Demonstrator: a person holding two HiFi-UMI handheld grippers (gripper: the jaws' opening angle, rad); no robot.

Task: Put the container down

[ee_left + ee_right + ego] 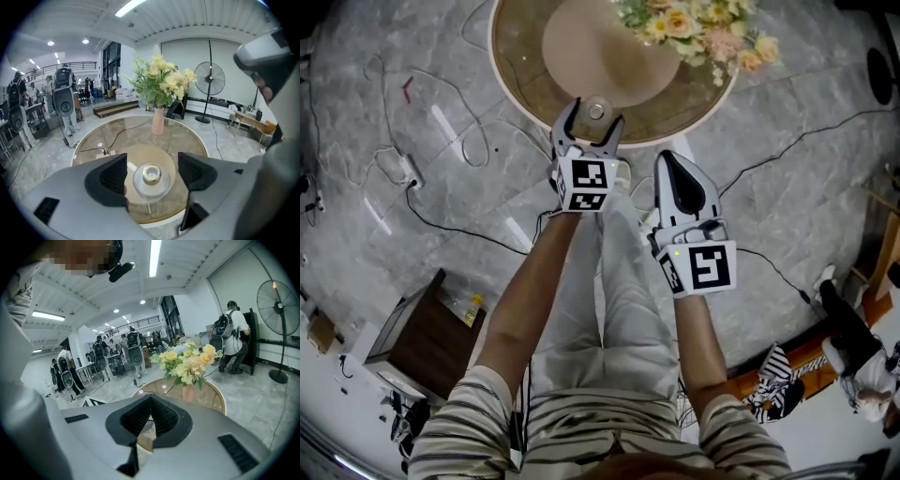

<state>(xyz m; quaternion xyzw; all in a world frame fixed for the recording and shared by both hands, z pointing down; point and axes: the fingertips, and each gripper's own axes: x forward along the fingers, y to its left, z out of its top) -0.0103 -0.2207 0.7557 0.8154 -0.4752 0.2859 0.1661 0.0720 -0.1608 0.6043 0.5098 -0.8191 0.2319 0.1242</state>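
Observation:
A small clear glass container (596, 111) (151, 176) with a gold-rimmed mouth stands upright on the tan centre of a round glass table (521, 79) (93, 140). My left gripper (594, 120) (153, 157) is open, with one dark pad on either side of the container and a gap showing on each side. My right gripper (667, 157) (150, 399) hangs just right of the left one, at the table's near edge. It is shut, its pads meet, and nothing is between them.
A pink vase of yellow flowers (703, 28) (158, 121) (190, 392) stands on the table's far side. Cables and a power strip (411, 171) lie on the grey stone floor. A dark wooden box (422, 333) sits lower left. A standing fan (209, 79) is behind the table.

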